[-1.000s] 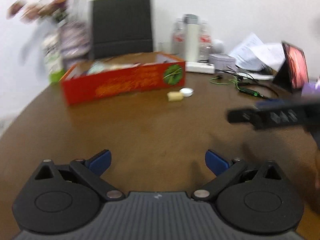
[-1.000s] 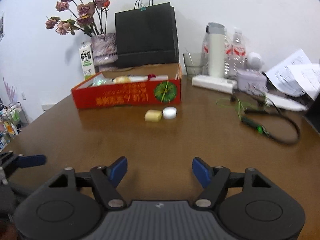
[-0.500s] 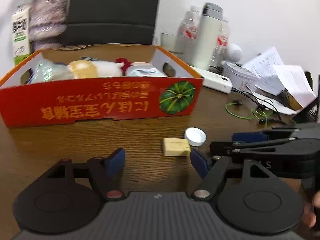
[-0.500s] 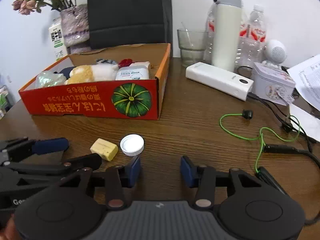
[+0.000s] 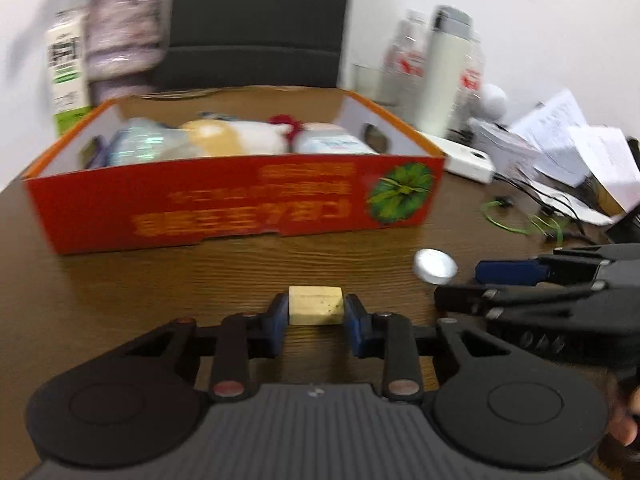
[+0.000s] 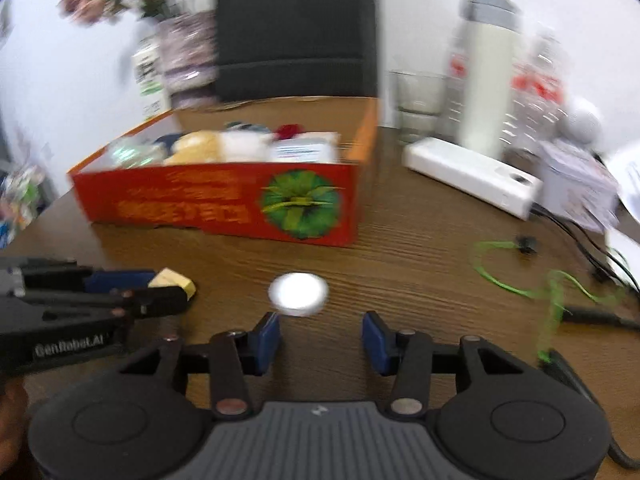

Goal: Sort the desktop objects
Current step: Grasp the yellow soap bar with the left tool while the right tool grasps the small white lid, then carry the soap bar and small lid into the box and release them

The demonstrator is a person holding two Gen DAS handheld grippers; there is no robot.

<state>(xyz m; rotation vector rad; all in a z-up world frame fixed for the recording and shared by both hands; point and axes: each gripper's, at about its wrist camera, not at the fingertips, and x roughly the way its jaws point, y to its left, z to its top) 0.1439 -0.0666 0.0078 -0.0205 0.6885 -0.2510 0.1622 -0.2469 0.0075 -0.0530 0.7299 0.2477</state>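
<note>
A small yellow block [image 5: 316,306] lies on the brown table in front of the red cardboard box [image 5: 200,208]. My left gripper [image 5: 316,316] is closing on it, and both blue pads touch its sides. The block [image 6: 176,280] also shows in the right wrist view, held in the left gripper [image 6: 168,290]. A white round cap [image 6: 298,294] lies just beyond the fingertips of my right gripper [image 6: 321,326], slightly left of centre. That gripper is open with nothing between its pads. In the left wrist view the right gripper [image 5: 460,286] sits close beside the cap [image 5: 435,266].
The red box [image 6: 200,200] holds several packets and soft items. Behind it stand a black bag [image 5: 256,20], a vase and a milk carton [image 5: 66,64]. To the right are a white power bank [image 6: 472,174], a glass [image 6: 416,100], a thermos [image 6: 486,72], bottles, papers [image 5: 568,140] and green and black cables [image 6: 520,284].
Both grippers have come forward to the two small items in front of the box. The left jaws have narrowed onto the yellow block. The right jaws have narrowed, and the cap is now just ahead of them.
</note>
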